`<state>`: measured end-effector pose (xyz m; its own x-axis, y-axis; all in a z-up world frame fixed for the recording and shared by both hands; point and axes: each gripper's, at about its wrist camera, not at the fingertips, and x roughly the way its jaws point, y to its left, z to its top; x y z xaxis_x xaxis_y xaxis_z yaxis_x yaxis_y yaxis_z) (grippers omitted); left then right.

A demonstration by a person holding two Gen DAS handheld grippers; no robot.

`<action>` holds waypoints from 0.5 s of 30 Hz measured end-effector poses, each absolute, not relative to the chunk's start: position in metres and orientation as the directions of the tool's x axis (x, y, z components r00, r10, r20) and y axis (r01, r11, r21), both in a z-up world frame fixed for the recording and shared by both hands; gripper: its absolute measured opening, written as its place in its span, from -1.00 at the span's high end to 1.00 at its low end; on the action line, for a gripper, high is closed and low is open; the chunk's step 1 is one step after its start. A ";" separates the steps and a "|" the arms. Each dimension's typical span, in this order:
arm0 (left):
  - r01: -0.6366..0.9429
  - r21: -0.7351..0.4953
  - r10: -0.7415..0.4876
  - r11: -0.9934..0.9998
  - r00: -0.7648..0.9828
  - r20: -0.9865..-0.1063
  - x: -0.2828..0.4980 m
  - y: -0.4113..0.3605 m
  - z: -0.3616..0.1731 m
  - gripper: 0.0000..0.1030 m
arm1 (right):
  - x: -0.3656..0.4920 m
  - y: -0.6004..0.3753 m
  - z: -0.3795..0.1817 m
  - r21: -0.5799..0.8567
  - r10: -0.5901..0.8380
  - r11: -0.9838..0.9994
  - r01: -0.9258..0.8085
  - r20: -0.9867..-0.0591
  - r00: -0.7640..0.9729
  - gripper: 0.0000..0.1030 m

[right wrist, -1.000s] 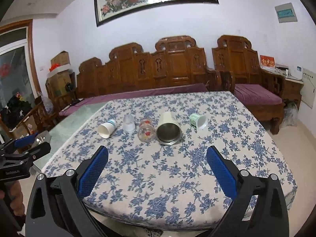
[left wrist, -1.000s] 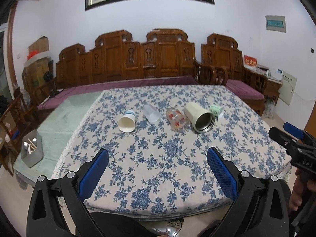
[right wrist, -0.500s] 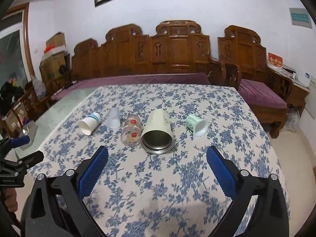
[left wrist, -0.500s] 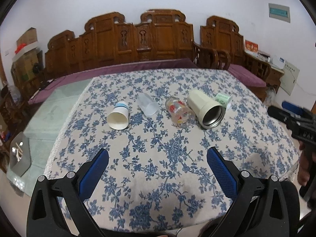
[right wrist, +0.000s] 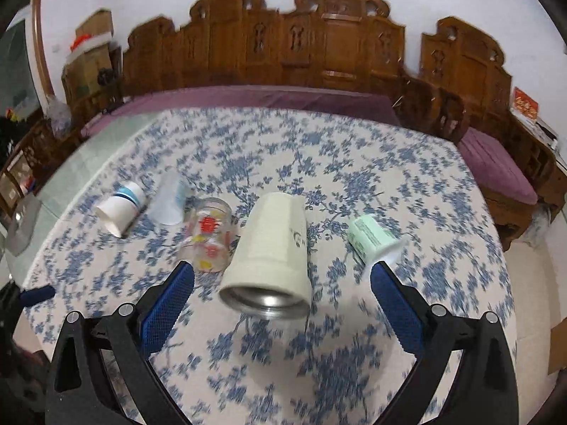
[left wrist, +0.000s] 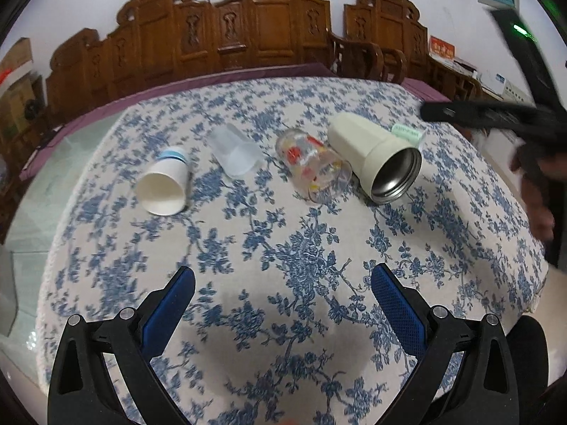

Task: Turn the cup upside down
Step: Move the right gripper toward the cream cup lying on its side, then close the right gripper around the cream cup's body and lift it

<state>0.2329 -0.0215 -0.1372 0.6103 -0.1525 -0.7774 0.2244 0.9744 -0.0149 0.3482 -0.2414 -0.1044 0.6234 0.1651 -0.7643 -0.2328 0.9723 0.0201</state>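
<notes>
Several cups lie on their sides in a row on the floral tablecloth [left wrist: 283,248]: a white paper cup [left wrist: 164,186] [right wrist: 122,209], a clear plastic cup [left wrist: 234,156] [right wrist: 170,200], a printed glass [left wrist: 313,170] [right wrist: 207,237], a cream steel-lined mug [left wrist: 375,161] [right wrist: 271,258] and a small green cup [left wrist: 407,131] [right wrist: 374,239]. My left gripper [left wrist: 282,283] is open and empty, above the cloth short of the row. My right gripper [right wrist: 281,276] is open and empty, its fingers on either side of the cream mug's mouth.
The table's near edge and right edge [left wrist: 535,283] drop to the floor. Carved wooden benches [right wrist: 319,56] with purple cushions line the back and right walls. My right gripper and the hand holding it show at the right of the left wrist view [left wrist: 496,117].
Both grippers have moved forward and down toward the cups. The right gripper has closed in on the cream mug, which now sits between its fingers. Both stay open.
</notes>
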 end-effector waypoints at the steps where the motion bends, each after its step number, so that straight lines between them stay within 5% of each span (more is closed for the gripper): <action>1: 0.227 -0.018 -0.155 0.974 0.605 -0.781 0.235 -0.022 -0.141 -0.87 | 0.360 -0.238 -0.110 0.013 0.156 0.972 -0.234 -0.780 0.606 -0.90; 15: 0.206 -0.059 -0.166 0.977 0.555 -0.815 0.249 -0.017 -0.169 -0.87 | 0.460 -0.214 -0.193 0.119 0.182 0.960 -0.254 -0.953 0.242 -0.83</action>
